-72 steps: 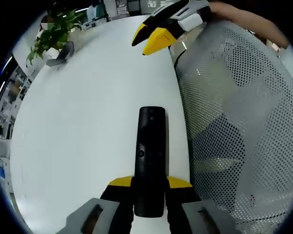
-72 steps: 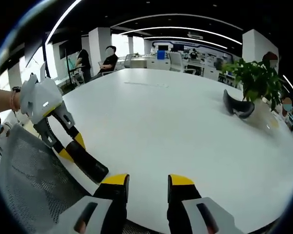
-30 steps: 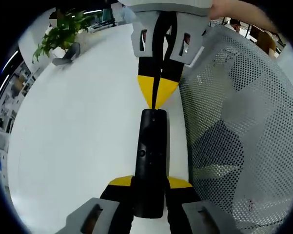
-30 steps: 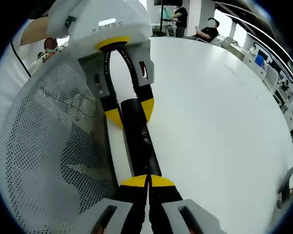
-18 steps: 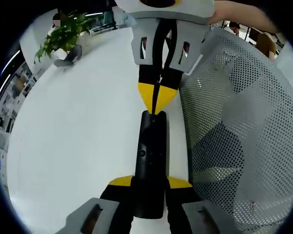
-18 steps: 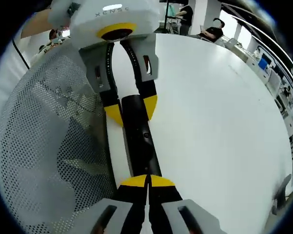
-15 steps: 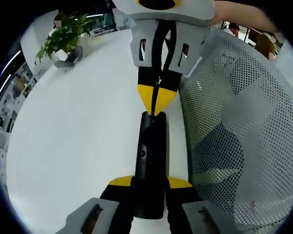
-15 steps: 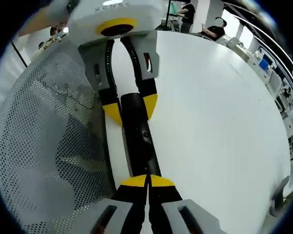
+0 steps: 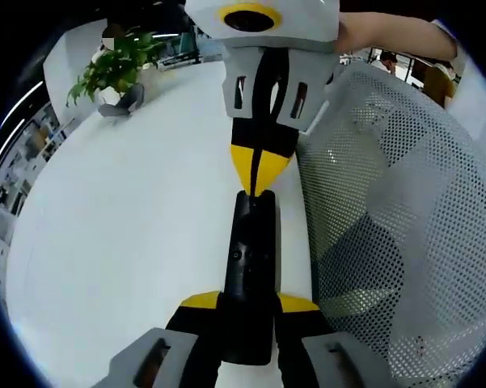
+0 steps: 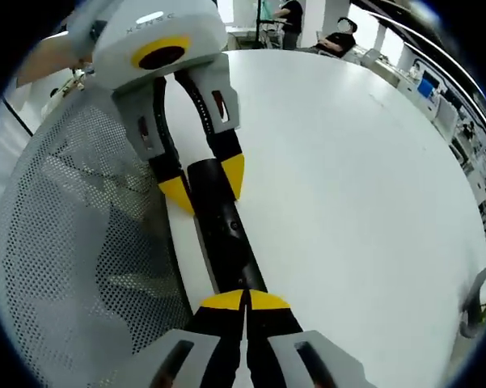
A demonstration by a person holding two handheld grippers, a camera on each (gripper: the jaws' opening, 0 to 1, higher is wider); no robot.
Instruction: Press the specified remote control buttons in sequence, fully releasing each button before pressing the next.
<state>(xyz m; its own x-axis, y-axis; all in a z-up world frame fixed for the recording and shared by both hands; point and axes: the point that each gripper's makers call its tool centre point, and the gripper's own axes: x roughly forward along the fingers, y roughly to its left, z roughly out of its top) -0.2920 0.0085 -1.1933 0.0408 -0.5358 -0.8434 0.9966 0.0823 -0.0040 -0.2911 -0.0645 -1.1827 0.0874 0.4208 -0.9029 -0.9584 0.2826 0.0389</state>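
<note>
A black remote (image 9: pixel 251 255) points away from me over the white table (image 9: pixel 129 218). My left gripper (image 9: pixel 249 301) is shut on its near end, one yellow jaw on each side. My right gripper (image 9: pixel 260 179) comes down from the top, shut, with its tips meeting the remote's far end. In the right gripper view, the shut right gripper (image 10: pixel 244 297) touches the remote (image 10: pixel 222 230), and the left gripper (image 10: pixel 204 184) clamps the other end. Which button sits under the tips is hidden.
A grey mesh chair back (image 9: pixel 388 210) stands close along the table edge, next to the remote, and is seen again as the chair (image 10: pixel 73 242). A potted plant (image 9: pixel 117 65) and a dark curved object (image 9: pixel 120 103) stand at the far side. People (image 10: pixel 291 16) sit far off.
Since 2.4 s ago my right gripper has shut and swung over onto the remote's far end. Over the last second it stays there; both views shift only slightly.
</note>
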